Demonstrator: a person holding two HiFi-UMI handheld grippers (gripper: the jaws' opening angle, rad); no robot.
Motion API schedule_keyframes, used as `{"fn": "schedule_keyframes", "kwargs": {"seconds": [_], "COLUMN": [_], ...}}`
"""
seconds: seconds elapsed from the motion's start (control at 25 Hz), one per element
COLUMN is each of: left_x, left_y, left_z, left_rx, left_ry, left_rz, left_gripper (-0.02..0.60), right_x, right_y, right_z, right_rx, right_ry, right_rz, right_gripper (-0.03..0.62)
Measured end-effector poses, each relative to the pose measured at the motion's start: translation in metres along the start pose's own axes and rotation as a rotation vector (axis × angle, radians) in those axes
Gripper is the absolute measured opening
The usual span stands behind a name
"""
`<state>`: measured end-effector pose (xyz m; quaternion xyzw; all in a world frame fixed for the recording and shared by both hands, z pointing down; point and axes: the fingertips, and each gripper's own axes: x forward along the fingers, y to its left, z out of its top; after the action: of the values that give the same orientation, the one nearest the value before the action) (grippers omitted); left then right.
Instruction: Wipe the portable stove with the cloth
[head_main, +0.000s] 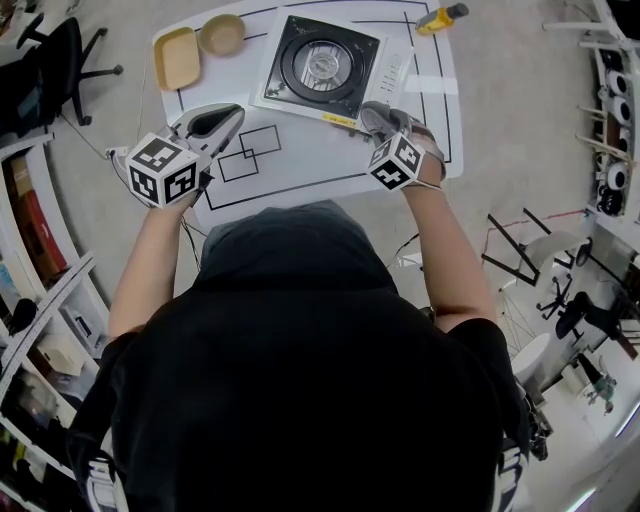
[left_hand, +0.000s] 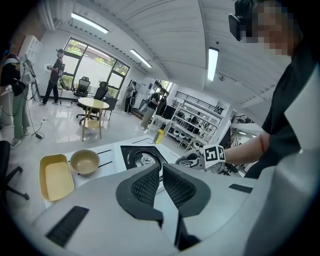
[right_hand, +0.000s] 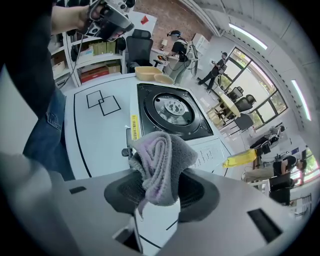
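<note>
Two containers sit at the far left corner of the white surface (head_main: 320, 150): a yellow tray (head_main: 178, 58) and a tan bowl (head_main: 222, 34) just beside it, both showing bare insides. Right of them is the portable stove (head_main: 322, 66), with a black top, a round burner and a white body. A yellow bottle (head_main: 440, 17) is off past its far right corner.

The right gripper (head_main: 380, 120) has its fingers clamped on the grey cloth (right_hand: 160, 162), which is bunched up and sticks out past the tips. It's right at the stove's near right corner, by the front edge, but I can't tell if the cloth touches it.

The left gripper (head_main: 225, 118) is held over the surface left of the stove, near the black square outlines. Its fingers (left_hand: 145, 185) are closed with nothing between them.
</note>
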<state>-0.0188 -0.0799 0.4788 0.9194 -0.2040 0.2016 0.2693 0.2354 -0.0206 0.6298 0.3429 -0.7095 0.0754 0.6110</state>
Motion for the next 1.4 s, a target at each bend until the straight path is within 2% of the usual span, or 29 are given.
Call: {"fn": "schedule_keyframes", "kwargs": {"seconds": [0.08,0.28,0.36,0.48,0.68,0.8,0.88,1.08,1.4], "left_x": [0.006,0.024,0.028,0.035,0.055,0.071,0.08,0.095,0.095], "left_y": [0.01,0.038,0.044,0.053,0.068,0.073,0.077,0.076,0.075], "left_z": [-0.007,-0.032,-0.037,-0.05,-0.083,-0.102,-0.11,-0.125,-0.128], "left_rx": [0.007,-0.005,-0.006,0.005,0.004,0.005,0.002,0.033,0.062], "left_ry": [0.017,0.065,0.062,0.076,0.129,0.177,0.202,0.255,0.249], "left_rz": [0.008,-0.001,-0.008,-0.017,-0.055,-0.08,-0.088,-0.115,-0.113], "left_gripper": [0.04,0.043,0.048,0.08,0.209,0.254,0.281,0.299,0.298], "right_x": [-0.002,-0.007,-0.007,-0.006,-0.005,-0.005,-0.003,-0.002,0.0], "right_y": [0.005,0.006,0.007,0.009,0.011,0.025,0.031,0.03,0.029], "right_z": [0.0,0.0,0.002,0.006,0.017,0.031,0.039,0.046,0.055], "right_rx": [0.051,0.381,0.442,0.431,0.416,0.386,0.351,0.348,0.296], "right_ry": [-0.016,-0.135,-0.171,-0.188,-0.23,-0.273,-0.271,-0.282,-0.356], "right_rz": [0.019,0.121,0.142,0.146,0.176,0.238,0.234,0.236,0.262], "right_gripper": [0.183,0.183,0.183,0.181,0.183,0.181,0.182,0.183,0.183]}}
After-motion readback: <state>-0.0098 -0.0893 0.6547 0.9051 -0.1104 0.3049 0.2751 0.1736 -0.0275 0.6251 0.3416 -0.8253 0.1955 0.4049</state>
